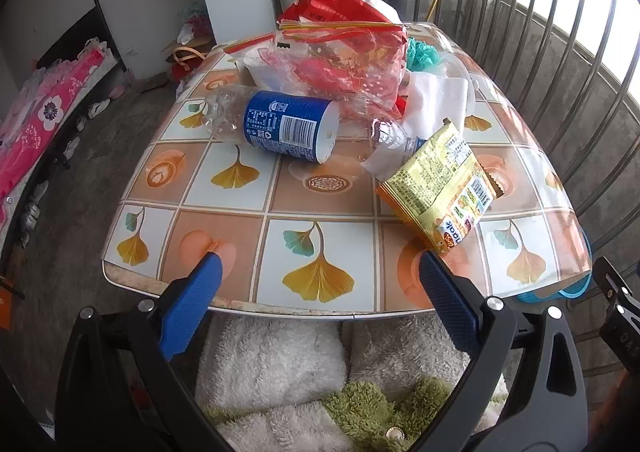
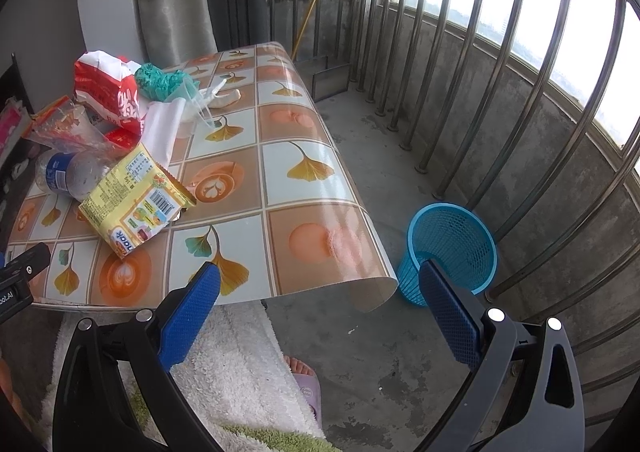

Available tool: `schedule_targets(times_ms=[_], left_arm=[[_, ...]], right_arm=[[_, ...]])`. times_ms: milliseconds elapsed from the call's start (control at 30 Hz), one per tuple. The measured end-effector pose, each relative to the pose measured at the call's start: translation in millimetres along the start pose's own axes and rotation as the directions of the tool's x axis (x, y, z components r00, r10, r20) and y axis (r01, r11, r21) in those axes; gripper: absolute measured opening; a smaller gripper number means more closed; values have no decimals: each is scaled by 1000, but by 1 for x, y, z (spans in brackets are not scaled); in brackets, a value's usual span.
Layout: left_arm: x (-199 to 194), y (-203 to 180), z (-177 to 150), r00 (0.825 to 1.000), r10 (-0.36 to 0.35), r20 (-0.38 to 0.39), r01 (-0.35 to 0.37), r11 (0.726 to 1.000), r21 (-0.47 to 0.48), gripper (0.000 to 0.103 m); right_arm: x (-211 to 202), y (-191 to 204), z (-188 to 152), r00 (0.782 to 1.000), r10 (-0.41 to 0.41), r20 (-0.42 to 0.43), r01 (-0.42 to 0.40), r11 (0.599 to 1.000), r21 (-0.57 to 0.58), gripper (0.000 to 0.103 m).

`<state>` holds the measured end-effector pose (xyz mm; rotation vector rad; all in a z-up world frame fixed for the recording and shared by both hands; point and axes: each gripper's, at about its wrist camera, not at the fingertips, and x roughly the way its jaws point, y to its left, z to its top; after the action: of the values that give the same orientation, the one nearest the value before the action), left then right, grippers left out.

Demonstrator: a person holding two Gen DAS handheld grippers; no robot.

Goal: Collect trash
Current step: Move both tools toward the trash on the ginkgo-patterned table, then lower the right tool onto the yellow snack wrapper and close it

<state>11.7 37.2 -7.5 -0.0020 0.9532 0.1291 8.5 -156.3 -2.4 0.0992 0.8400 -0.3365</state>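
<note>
Both grippers are spread wide and holding nothing. The left gripper (image 1: 320, 280) hovers just over the table's (image 1: 344, 207) near edge, aimed at the trash pile, so my guess is it's lining up for a first grab. Closest to it is the yellow snack pack (image 1: 436, 187) near the right end of that edge, its corner almost at the right fingertip, which makes it the easy pick.

Behind that, a crushed blue-label bottle (image 1: 280, 123) lies on its side mid-table, with a clear bottle (image 1: 390, 133), white tissue (image 1: 436, 99), and a red bag (image 1: 340, 51) heaped toward the far edge.

The right gripper (image 2: 320, 284) hangs off the table's right near corner, pointing more at the floor, where the blue bin (image 2: 452, 248) sits well clear of the table by the railing (image 2: 520, 71). The bin looks empty, so nothing's collected yet, I'd say.
</note>
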Motion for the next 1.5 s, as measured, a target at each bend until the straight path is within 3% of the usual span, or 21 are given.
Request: schedule_targets(times_ms=[300, 467, 600, 700, 767, 900, 1000, 1067, 1133, 1233, 1300, 1333, 1400, 1467, 1500], left_arm=[[11, 13, 4, 1000, 6, -8, -6, 1000, -24, 95], [18, 26, 6, 1000, -18, 4, 18, 999, -45, 95], [23, 39, 7, 995, -90, 31, 91, 994, -57, 95], [27, 50, 6, 988, -139, 70, 144, 987, -66, 95], [28, 56, 6, 976, -186, 113, 194, 979, -64, 95], [30, 69, 7, 936, -285, 208, 302, 952, -56, 95], [34, 69, 14, 909, -348, 229, 364, 931, -29, 95], [39, 67, 19, 885, -410, 222, 424, 906, -14, 95], [44, 63, 25, 848, -486, 212, 499, 867, -9, 94], [52, 49, 31, 813, -554, 181, 563, 827, 5, 69], [64, 37, 34, 802, -581, 138, 587, 810, 0, 57], [69, 32, 34, 796, -593, 121, 598, 801, -4, 46], [80, 23, 36, 783, -616, 82, 619, 785, -11, 38], [90, 13, 36, 775, -631, 35, 631, 775, -15, 22], [93, 7, 34, 771, -637, 13, 637, 771, -9, 22]], right_arm=[[5, 8, 4, 1000, 18, -7, -18, 1000, -12, 97], [4, 18, 12, 995, 102, 19, -102, 995, 4, 97], [14, 31, 20, 968, 251, -14, -250, 967, 40, 97], [28, 44, 27, 922, 379, -80, -373, 924, 85, 91], [40, 55, 29, 882, 452, -132, -436, 890, 133, 86], [75, 67, 31, 777, 589, -222, -526, 801, 285, 74], [89, 72, 33, 737, 634, -236, -548, 764, 341, 71], [97, 73, 34, 724, 647, -240, -551, 751, 364, 69], [104, 75, 35, 716, 654, -244, -548, 743, 384, 65], [110, 76, 39, 711, 662, -238, -551, 735, 396, 61], [114, 75, 41, 709, 664, -238, -552, 732, 400, 59], [117, 75, 43, 706, 667, -239, -552, 729, 405, 58], [121, 73, 44, 696, 678, -234, -556, 716, 421, 56], [124, 65, 44, 683, 694, -229, -562, 699, 442, 54], [126, 63, 43, 675, 703, -224, -567, 689, 452, 53]])
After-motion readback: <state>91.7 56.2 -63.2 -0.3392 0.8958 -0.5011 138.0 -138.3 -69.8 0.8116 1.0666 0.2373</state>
